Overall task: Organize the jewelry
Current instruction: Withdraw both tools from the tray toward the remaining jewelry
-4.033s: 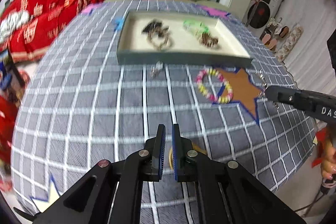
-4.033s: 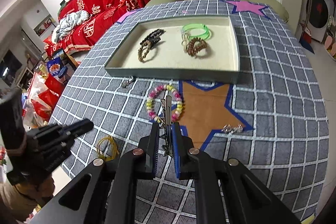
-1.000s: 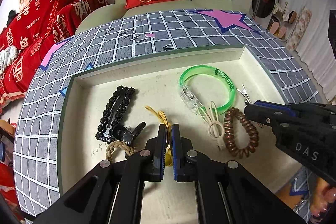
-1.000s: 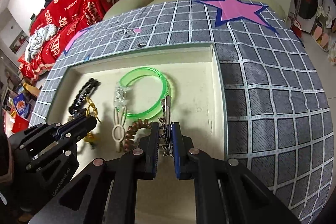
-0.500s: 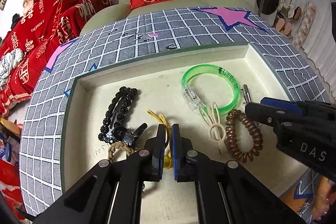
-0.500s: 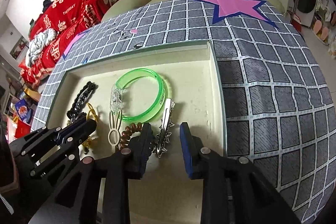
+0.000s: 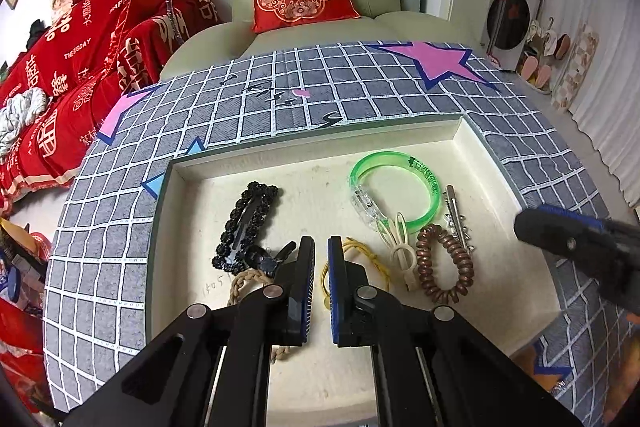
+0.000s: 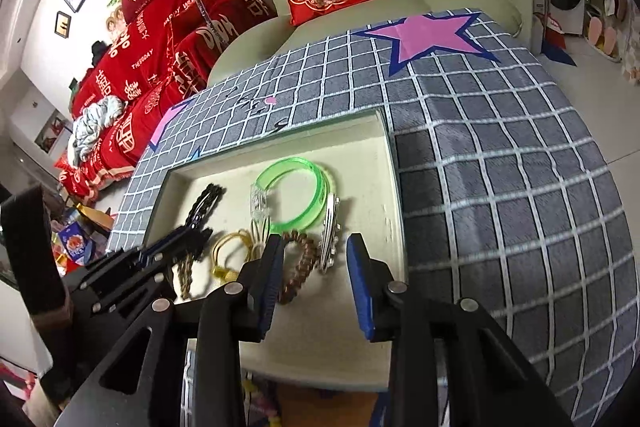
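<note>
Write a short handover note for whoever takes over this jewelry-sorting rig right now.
Left hand-held gripper: shut, over the yellow hair tie in the tray; unclear if it pinches it.
Right hand-held gripper: open, jaws have just been opening; silver clip lies free between them, beside the green bangle.
Done: clip in tray.
Left: confirm the hair tie's release; anything off the tray is out of view.

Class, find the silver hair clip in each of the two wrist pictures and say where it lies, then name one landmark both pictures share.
Left wrist view: the silver hair clip lies in the tray, right of centre, between the green bangle and the brown coil hair tie.
Right wrist view: the clip lies near the middle, just beyond the open right gripper.
Shared landmark: the pink star on the checked cloth.
</note>
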Available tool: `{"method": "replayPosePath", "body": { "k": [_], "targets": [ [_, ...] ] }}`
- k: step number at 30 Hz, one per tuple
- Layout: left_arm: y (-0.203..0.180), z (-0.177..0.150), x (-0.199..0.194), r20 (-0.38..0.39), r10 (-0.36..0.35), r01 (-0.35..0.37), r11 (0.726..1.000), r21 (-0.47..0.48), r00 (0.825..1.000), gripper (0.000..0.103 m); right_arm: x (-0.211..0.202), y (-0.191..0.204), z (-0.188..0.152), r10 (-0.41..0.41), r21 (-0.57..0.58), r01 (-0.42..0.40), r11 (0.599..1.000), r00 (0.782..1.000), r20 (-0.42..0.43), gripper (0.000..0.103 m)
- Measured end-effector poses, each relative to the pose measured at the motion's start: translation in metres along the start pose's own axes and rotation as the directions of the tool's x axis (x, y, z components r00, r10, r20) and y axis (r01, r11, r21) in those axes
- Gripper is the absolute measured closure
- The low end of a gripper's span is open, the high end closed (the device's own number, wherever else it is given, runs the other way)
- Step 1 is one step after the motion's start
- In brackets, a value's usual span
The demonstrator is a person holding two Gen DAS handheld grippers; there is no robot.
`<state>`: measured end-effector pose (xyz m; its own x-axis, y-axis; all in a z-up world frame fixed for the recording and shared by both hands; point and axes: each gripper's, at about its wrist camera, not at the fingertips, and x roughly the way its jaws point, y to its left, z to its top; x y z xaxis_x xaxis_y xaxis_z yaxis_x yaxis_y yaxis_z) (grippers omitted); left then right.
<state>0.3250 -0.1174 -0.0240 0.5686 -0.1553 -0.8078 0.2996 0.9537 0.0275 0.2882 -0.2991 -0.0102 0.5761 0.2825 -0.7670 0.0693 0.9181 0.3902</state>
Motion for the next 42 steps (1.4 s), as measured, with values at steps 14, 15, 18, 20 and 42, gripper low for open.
{"method": "replayPosePath", "body": {
  "k": [14, 15, 18, 20, 42],
  "targets": [
    [0.007, -0.035, -0.042, 0.065, 0.043, -0.044, 0.999, 0.004, 0.997, 0.000, -0.039, 0.000, -0.045, 0.008, 0.011, -0.008, 1.000, 1.000, 0.007, 0.039],
    [0.009, -0.040, -0.046, 0.067, 0.045, -0.045, 0.999, -0.002, 0.997, 0.000, -0.041, 0.000, -0.049, 0.007, 0.011, -0.007, 1.000, 1.000, 0.006, 0.029],
    [0.016, -0.056, -0.062, 0.075, 0.055, -0.054, 0.998, -0.016, 0.996, 0.000, -0.048, 0.003, -0.061, 0.017, 0.009, -0.017, 1.000, 1.000, 0.003, 0.023],
    [0.022, -0.069, -0.071, 0.086, 0.061, -0.059, 0.998, -0.025, 0.994, 0.000, -0.050, 0.006, -0.067, 0.020, 0.005, -0.020, 1.000, 1.000, -0.003, 0.022],
    [0.058, -0.147, -0.068, -0.013, 0.071, -0.071, 0.993, -0.091, 0.997, 0.000, -0.045, 0.039, -0.134, -0.097, -0.134, 0.082, 0.988, 0.990, -0.107, 0.020]
  ]
}}
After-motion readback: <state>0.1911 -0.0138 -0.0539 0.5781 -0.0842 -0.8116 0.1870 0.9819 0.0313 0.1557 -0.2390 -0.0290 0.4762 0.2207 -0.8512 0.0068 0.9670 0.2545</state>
